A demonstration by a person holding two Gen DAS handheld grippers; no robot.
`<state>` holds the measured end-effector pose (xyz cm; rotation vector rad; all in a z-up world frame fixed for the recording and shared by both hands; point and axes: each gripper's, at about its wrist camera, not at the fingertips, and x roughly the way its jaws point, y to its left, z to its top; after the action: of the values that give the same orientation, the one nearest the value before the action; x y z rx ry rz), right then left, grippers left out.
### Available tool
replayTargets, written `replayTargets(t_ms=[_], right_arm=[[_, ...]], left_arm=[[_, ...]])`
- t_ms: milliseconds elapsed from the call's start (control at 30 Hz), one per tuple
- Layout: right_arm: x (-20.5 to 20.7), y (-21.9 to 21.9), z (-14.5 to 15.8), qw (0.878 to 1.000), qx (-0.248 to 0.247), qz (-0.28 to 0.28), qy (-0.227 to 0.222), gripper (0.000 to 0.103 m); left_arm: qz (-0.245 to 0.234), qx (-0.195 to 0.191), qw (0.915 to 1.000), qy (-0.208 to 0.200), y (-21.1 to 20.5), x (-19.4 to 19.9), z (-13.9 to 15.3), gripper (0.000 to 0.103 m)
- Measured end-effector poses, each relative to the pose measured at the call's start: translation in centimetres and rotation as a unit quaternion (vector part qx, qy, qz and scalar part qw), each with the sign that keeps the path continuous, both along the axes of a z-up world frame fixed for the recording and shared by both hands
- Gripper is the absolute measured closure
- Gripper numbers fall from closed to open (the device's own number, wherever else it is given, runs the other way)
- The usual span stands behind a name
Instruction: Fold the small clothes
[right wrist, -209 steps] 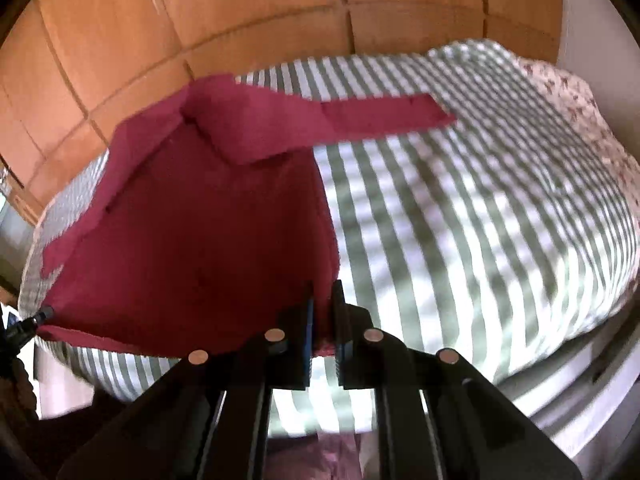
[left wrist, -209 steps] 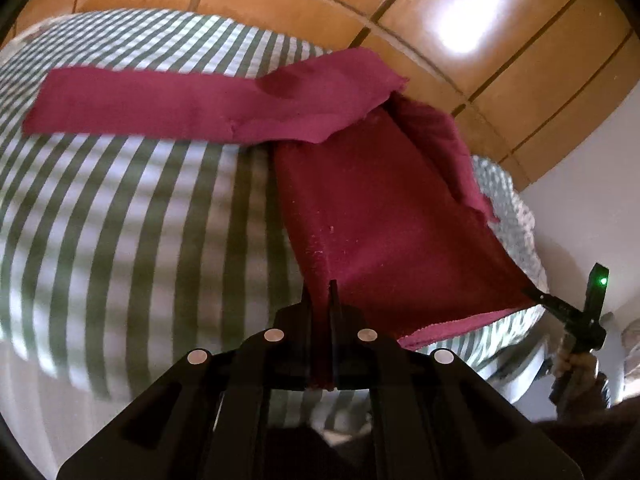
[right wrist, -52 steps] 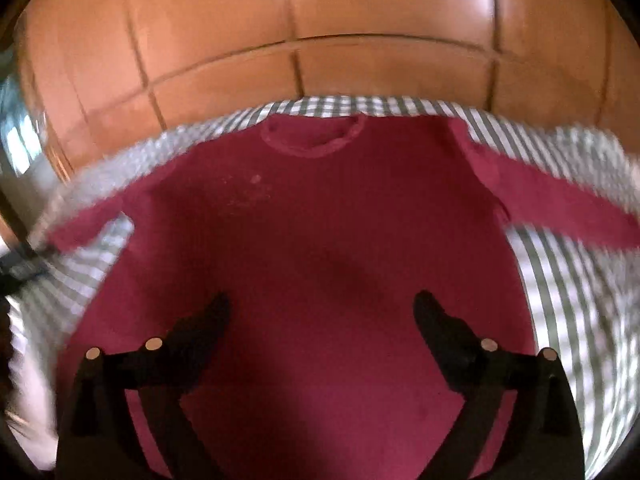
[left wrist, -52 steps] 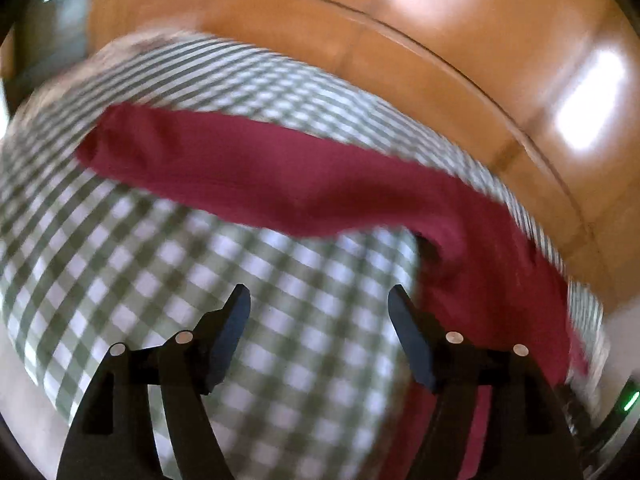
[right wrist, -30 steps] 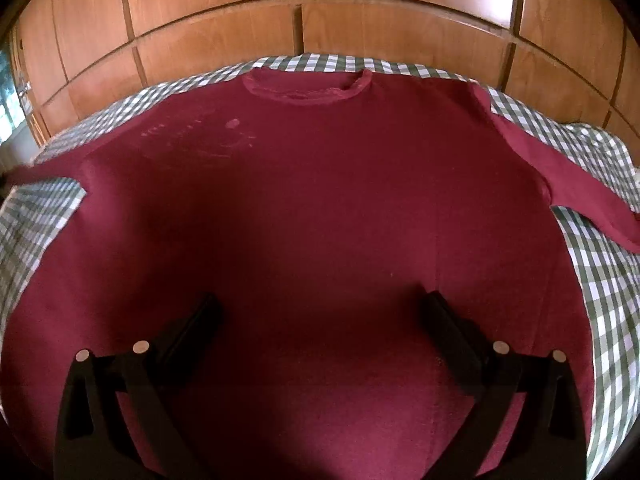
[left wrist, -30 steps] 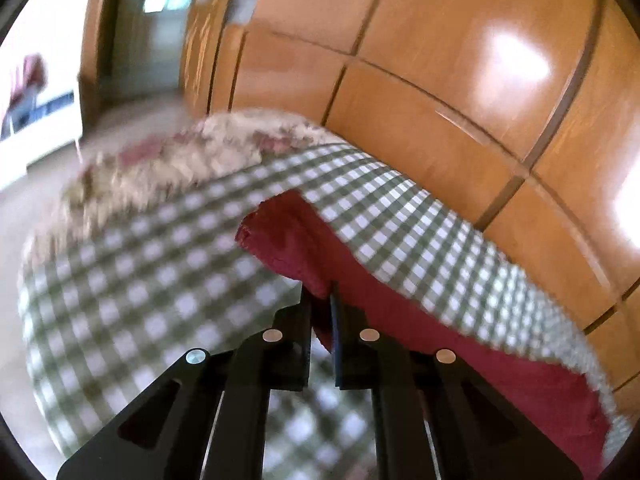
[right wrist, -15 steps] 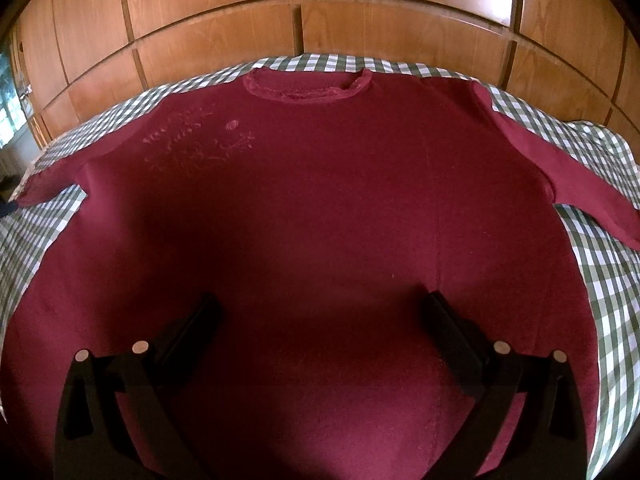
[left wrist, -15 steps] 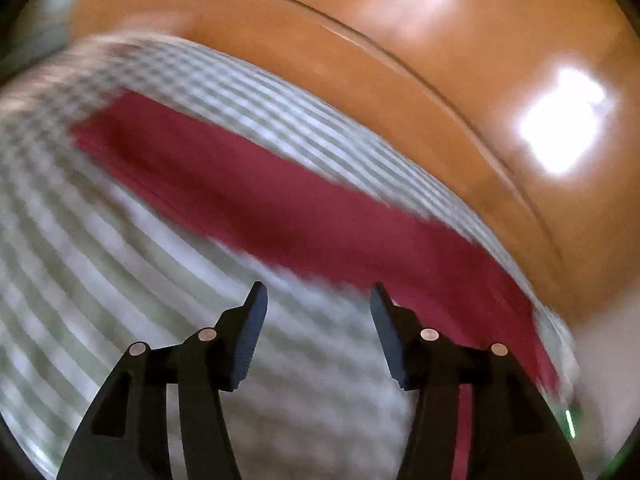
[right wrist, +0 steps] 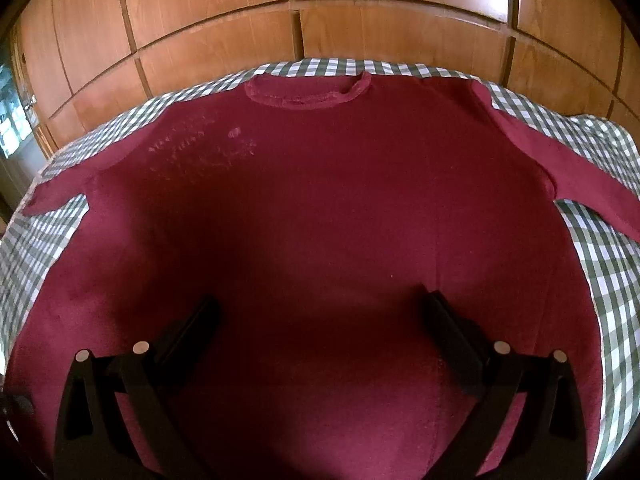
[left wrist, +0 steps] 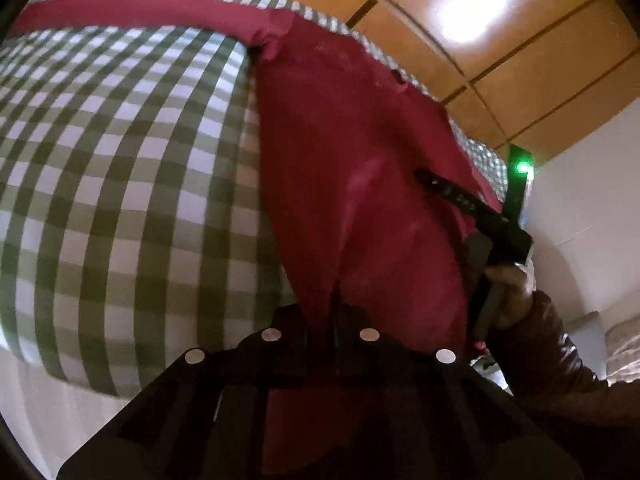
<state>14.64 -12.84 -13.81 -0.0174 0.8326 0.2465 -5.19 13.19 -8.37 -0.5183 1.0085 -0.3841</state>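
A maroon long-sleeved shirt (right wrist: 320, 208) lies spread flat on the green-and-white checked bed, collar (right wrist: 308, 94) at the far side, sleeves out to both sides. My right gripper (right wrist: 320, 320) is open just above the shirt's lower middle, holding nothing. In the left wrist view my left gripper (left wrist: 334, 296) is shut on the shirt (left wrist: 360, 152) at its near left hem edge. The left sleeve (left wrist: 132, 12) stretches away across the bed. The right gripper (left wrist: 472, 208) and the hand holding it show at the right there.
The checked bedcover (left wrist: 120, 184) drops off at its near edge. Wooden wardrobe panels (right wrist: 320, 12) stand right behind the bed. A white wall (left wrist: 592, 208) is at the right in the left wrist view.
My left gripper swung back from the left sleeve to the shirt's near hem and went from open to shut on the fabric. The right gripper stayed open and still.
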Motion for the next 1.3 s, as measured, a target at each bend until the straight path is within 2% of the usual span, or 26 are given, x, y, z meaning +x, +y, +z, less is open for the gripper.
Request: replayTargets(t_ms=[100, 133, 167, 200, 233, 267, 333, 367, 433, 500, 567, 633, 733, 833, 900, 933, 1033, 1100, 1133, 1200, 1267, 1300], right_arm=[[-0.2, -0.5, 0.1, 1.0, 0.018, 0.003, -0.001, 0.002], [-0.2, -0.5, 0.1, 1.0, 0.019, 0.003, -0.001, 0.002], [-0.1, -0.4, 0.1, 1.0, 0.015, 0.003, -0.001, 0.002], [-0.1, -0.2, 0.1, 1.0, 0.008, 0.003, -0.001, 0.002], [-0.2, 0.0, 0.1, 1.0, 0.002, 0.002, -0.002, 0.002], [-0.2, 0.2, 0.1, 1.0, -0.004, 0.002, -0.003, 0.002], [-0.2, 0.3, 0.0, 1.0, -0.009, 0.002, -0.004, 0.002], [-0.2, 0.3, 0.0, 1.0, -0.007, 0.002, -0.004, 0.002], [-0.3, 0.1, 0.0, 1.0, -0.002, 0.003, -0.005, 0.002], [-0.4, -0.1, 0.0, 1.0, 0.003, 0.004, -0.006, 0.002], [-0.7, -0.3, 0.0, 1.0, 0.009, 0.004, -0.008, 0.002], [-1.1, -0.7, 0.1, 1.0, 0.019, 0.004, -0.009, 0.002], [-2.2, -1.6, 0.1, 0.999, 0.034, 0.009, -0.011, 0.002], [-3.9, -2.9, -0.1, 0.999, 0.041, 0.024, -0.014, 0.002], [-5.2, -3.5, -0.4, 0.998, 0.037, 0.045, -0.024, 0.002], [-5.7, -3.7, -0.6, 0.998, 0.033, 0.053, -0.028, 0.002], [-6.6, -4.3, -0.5, 0.998, 0.029, 0.06, -0.021, 0.002], [-6.7, -5.3, 0.3, 0.997, 0.051, 0.064, 0.003, 0.002], [-6.6, -6.3, 0.9, 0.996, 0.073, 0.058, 0.012, 0.006], [-6.4, -9.0, 2.2, 0.992, 0.118, 0.028, 0.016, 0.017], [-6.2, -13.0, 3.5, 0.986, 0.164, -0.026, 0.004, 0.018], [-5.8, -15.9, 4.0, 0.98, 0.188, -0.071, -0.001, 0.023]], left_arm=[[0.015, 0.019, 0.9997, 0.004, 0.3, -0.7, 0.3, 0.097], [0.03, 0.044, 0.9984, 0.019, 1.0, -0.1, -0.8, 0.096], [0.039, 0.052, 0.9973, 0.035, 1.6, 0.4, -1.7, 0.095], [0.043, 0.042, 0.9974, 0.04, 1.9, 0.4, -2.0, 0.093], [0.044, 0.048, 0.9971, 0.038, 1.8, 0.5, -1.5, 0.093], [0.047, 0.063, 0.9964, 0.032, 1.6, 0.6, -0.8, 0.088], [0.052, 0.114, 0.9921, 0.005, 0.6, 1.3, 1.1, 0.061], [0.057, 0.125, 0.9904, -0.018, 0.3, 1.8, 2.3, 0.056], [0.065, 0.117, 0.9888, -0.065, -0.1, 3.0, 4.4, 0.044], [0.066, 0.126, 0.9858, -0.09, -0.7, 4.9, 5.8, 0.044], [0.067, 0.153, 0.977, -0.132, -2.4, 7.2, 7.2, 0.042], [0.064, 0.173, 0.9695, -0.161, -4.6, 9.5, 7.5, 0.036], [0.046, 0.195, 0.9654, -0.166, -7.2, 12.6, 6.4, 0.036], [0.029, 0.244, 0.9584, -0.146, -9.4, 15.1, 3.1, 0.036], [0.019, 0.259, 0.959, -0.114, -9.7, 16.1, 0.7, 0.036], [0.017, 0.25, 0.963, -0.099, -9.3, 16.3, -0.6, 0.035], [0.02, 0.22, 0.9695, -0.105, -8.4, 16.2, -0.6, 0.03], [0.019, 0.221, 0.9691, -0.108, -8.3, 16.1, -0.7, 0.029], [0.017, 0.222, 0.969, -0.107, -8.2, 16.1, -0.7, 0.028], [0.015, 0.223, 0.9688, -0.107, -8.4, 16.3, -0.9, 0.026], [0.014, 0.224, 0.9684, -0.108, -8.4, 16.2, -0.8, 0.025], [0.014, 0.225, 0.9682, -0.109, -8.5, 16.0, -0.8, 0.025]])
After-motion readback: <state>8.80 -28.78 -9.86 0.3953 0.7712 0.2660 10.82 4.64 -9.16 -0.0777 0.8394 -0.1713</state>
